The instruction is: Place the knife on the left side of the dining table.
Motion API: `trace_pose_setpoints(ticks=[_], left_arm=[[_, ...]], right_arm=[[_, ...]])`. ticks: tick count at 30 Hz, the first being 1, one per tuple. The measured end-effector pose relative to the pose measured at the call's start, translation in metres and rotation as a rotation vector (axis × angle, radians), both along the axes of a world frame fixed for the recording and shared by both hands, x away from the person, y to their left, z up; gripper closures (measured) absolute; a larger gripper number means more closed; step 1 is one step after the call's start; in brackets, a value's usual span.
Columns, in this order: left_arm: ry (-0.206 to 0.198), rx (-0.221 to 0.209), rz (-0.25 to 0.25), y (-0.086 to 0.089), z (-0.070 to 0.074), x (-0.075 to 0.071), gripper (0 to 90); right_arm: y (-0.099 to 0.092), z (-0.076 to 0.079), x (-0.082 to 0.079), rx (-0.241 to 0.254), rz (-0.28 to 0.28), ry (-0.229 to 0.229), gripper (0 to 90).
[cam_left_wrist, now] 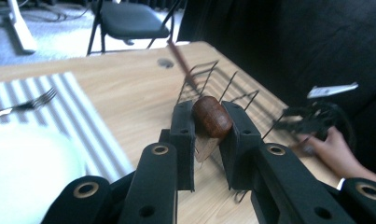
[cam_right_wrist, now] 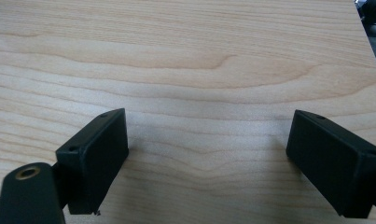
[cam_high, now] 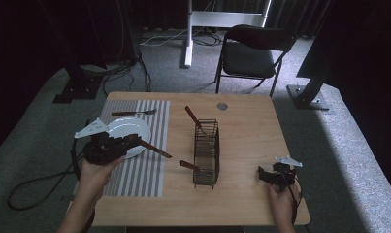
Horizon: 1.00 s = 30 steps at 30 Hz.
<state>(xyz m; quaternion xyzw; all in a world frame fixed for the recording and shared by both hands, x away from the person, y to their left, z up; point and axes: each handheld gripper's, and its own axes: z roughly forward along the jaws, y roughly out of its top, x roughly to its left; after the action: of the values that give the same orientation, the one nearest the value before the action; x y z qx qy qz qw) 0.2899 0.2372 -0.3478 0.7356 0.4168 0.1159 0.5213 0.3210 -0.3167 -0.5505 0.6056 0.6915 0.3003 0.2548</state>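
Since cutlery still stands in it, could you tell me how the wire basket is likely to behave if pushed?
The wire basket looks tall, narrow and open-meshed, so probably light and apt to tip. The wooden-handled utensils lean out of it, so they would likely shift or rattle.

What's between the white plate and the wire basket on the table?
In the high view, the knife held by the left gripper reaches out between the white plate and the wire basket, above the striped placemat and bare wood.
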Motion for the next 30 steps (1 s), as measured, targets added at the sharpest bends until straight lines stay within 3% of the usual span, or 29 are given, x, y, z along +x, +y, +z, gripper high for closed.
trace_pose_setpoints(ticks=[10, 16, 24, 30], left_arm=[[0.062, 0.027, 0.048, 0.024, -0.031, -0.003, 76.7], [0.1, 0.021, 0.079, 0.035, -0.049, -0.001, 76.7], [0.131, 0.03, 0.112, 0.042, -0.065, 0.003, 76.6], [0.166, 0.005, 0.124, 0.051, -0.07, 0.001, 76.6]], right_arm=[[0.0, 0.0, 0.0, 0.0, 0.0, 0.0, 12.0], [0.0, 0.0, 0.0, 0.0, 0.0, 0.0, 12.0], [0.0, 0.0, 0.0, 0.0, -0.001, 0.0, 12.0], [0.0, 0.0, 0.0, -0.001, 0.0, 0.001, 12.0]])
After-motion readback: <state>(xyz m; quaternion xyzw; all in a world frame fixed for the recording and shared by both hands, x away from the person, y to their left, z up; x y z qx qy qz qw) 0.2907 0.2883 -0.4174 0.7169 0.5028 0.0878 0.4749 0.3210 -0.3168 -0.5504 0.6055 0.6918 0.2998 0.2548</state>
